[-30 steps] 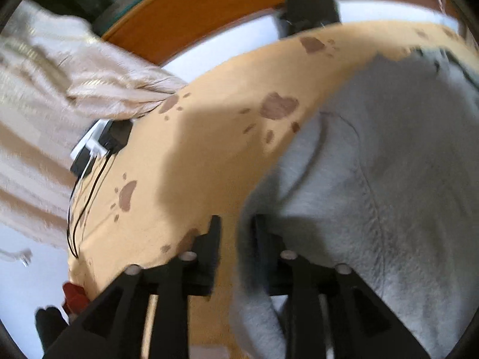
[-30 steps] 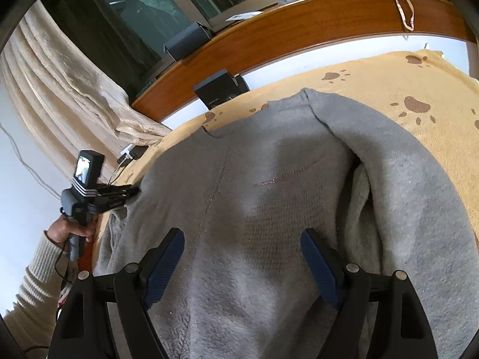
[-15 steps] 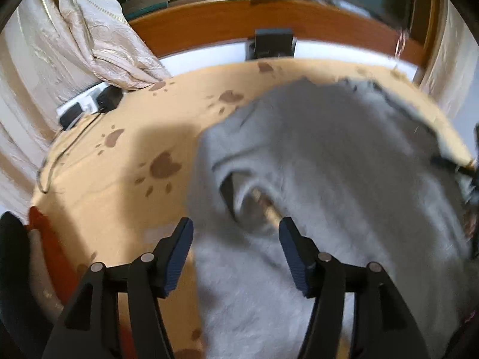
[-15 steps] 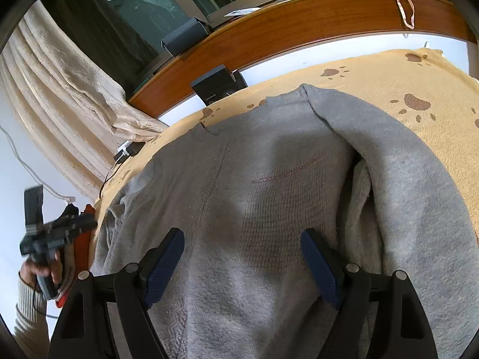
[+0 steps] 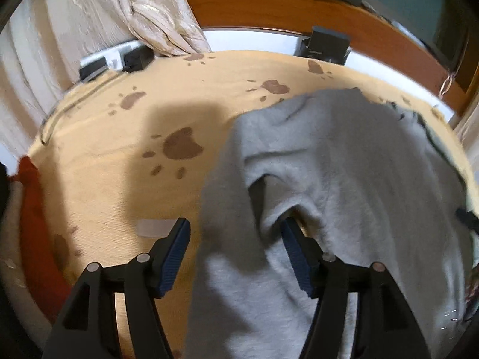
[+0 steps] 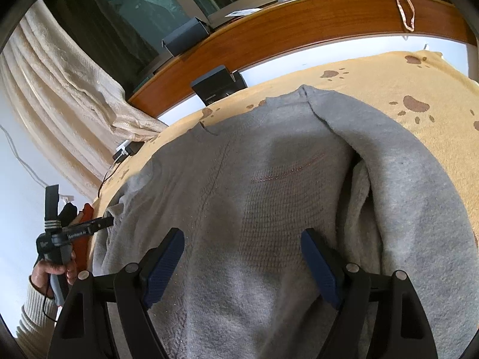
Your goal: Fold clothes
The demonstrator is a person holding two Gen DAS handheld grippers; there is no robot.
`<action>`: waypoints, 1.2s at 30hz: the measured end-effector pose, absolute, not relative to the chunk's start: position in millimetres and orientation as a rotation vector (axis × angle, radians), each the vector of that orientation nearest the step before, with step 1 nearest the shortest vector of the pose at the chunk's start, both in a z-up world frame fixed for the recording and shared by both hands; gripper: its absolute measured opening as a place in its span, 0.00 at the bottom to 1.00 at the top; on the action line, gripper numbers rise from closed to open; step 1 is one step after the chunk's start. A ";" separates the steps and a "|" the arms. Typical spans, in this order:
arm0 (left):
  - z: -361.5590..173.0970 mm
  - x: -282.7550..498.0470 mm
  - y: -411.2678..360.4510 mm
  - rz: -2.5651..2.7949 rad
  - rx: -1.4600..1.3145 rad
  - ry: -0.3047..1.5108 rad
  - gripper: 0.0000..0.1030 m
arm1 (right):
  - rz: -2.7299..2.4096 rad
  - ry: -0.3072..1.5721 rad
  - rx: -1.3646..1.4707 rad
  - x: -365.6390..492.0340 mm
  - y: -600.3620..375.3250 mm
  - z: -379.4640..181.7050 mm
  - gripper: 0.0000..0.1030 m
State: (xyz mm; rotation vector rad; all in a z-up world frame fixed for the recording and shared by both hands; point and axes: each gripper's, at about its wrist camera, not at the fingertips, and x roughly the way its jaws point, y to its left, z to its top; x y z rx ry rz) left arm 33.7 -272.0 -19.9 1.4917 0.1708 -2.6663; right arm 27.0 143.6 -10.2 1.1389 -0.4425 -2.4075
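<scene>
Grey knitted sweater (image 6: 269, 209) lay spread on a tan paw-print blanket (image 5: 119, 164). Left gripper (image 5: 236, 239) was opening, a sleeve fold loose between its jaws; right gripper (image 6: 239, 257) hovered spread, empty. Catching that fold on withdrawal could undo the fold.
</scene>
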 end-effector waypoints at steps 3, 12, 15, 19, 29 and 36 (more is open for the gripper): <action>-23.1 29.2 -259.9 -2.649 1.499 0.027 0.68 | -2.406 -0.446 1.140 26.9 144.2 -10.3 0.80; -12.7 15.5 -287.8 -2.473 1.217 -0.149 0.75 | -2.405 -0.453 1.141 26.1 144.8 -10.6 0.80; -11.0 6.8 -291.9 -2.457 1.185 -0.221 0.78 | -2.405 -0.449 1.143 25.8 144.5 -10.8 0.80; -13.7 -2.7 -280.6 -2.424 1.192 -0.408 0.82 | -2.404 -0.446 1.146 25.5 144.6 -11.0 0.80; 12.7 53.7 -283.4 -2.526 1.355 -0.321 0.85 | -2.416 -0.399 1.169 24.8 140.9 -12.0 0.80; 37.4 129.4 -223.8 -2.793 1.460 -0.025 0.88 | -2.415 -0.400 1.171 24.3 141.5 -13.0 0.80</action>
